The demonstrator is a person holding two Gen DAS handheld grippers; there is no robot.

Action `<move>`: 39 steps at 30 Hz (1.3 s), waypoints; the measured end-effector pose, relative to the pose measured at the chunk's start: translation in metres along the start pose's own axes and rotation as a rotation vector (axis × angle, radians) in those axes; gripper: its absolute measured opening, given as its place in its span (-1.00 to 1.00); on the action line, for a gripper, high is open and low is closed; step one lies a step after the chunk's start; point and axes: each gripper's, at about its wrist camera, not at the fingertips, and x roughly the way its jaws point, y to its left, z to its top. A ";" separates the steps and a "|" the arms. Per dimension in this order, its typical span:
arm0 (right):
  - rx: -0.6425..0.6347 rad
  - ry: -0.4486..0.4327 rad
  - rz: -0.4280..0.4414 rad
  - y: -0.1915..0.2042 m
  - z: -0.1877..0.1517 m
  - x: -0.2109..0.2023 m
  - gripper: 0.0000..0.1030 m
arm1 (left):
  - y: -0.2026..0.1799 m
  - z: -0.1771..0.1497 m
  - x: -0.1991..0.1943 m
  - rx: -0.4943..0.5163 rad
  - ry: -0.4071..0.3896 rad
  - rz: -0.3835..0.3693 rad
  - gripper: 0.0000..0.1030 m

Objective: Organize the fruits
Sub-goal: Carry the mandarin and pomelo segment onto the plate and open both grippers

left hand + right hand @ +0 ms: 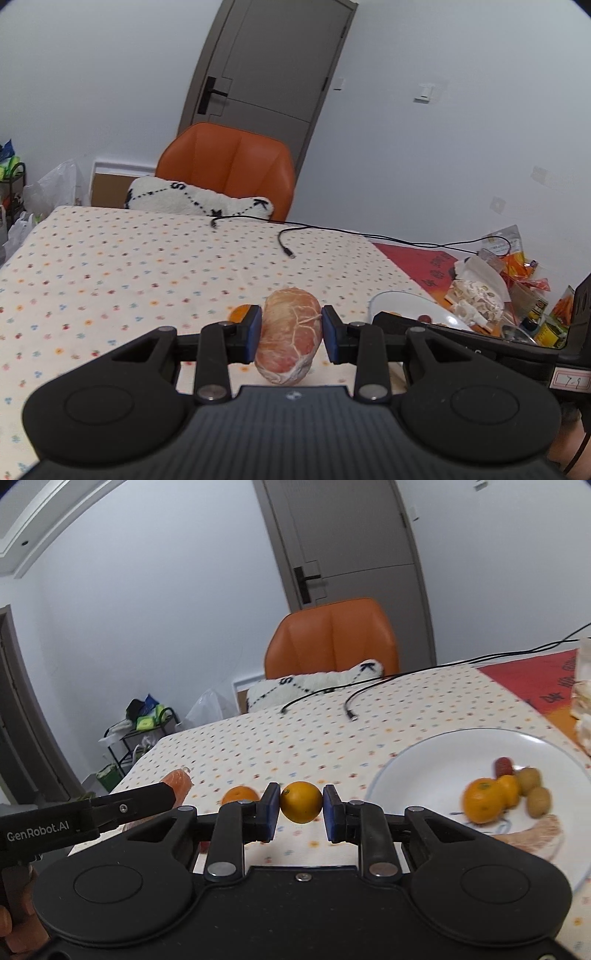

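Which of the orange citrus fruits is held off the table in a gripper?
The orange pinched in the right gripper; another lies loose on the tablecloth, others sit on the plate.

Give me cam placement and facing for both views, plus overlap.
Left wrist: on the left claw, looking across the table toward the orange chair; pomelo segment between its fingers.
Right wrist: on the right claw, facing the same chair; holds an orange, plate to the right, left claw and a hand at left.
Shared: chair, door, cables, pomelo, loose orange.
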 end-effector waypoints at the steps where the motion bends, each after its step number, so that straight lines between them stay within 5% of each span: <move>1: 0.005 -0.004 -0.007 -0.005 0.000 -0.002 -0.55 | -0.004 0.000 0.001 0.004 0.000 -0.005 -0.36; 39: 0.186 -0.092 -0.164 -0.130 -0.011 -0.057 -0.41 | -0.107 0.005 0.061 0.121 0.039 -0.111 -0.36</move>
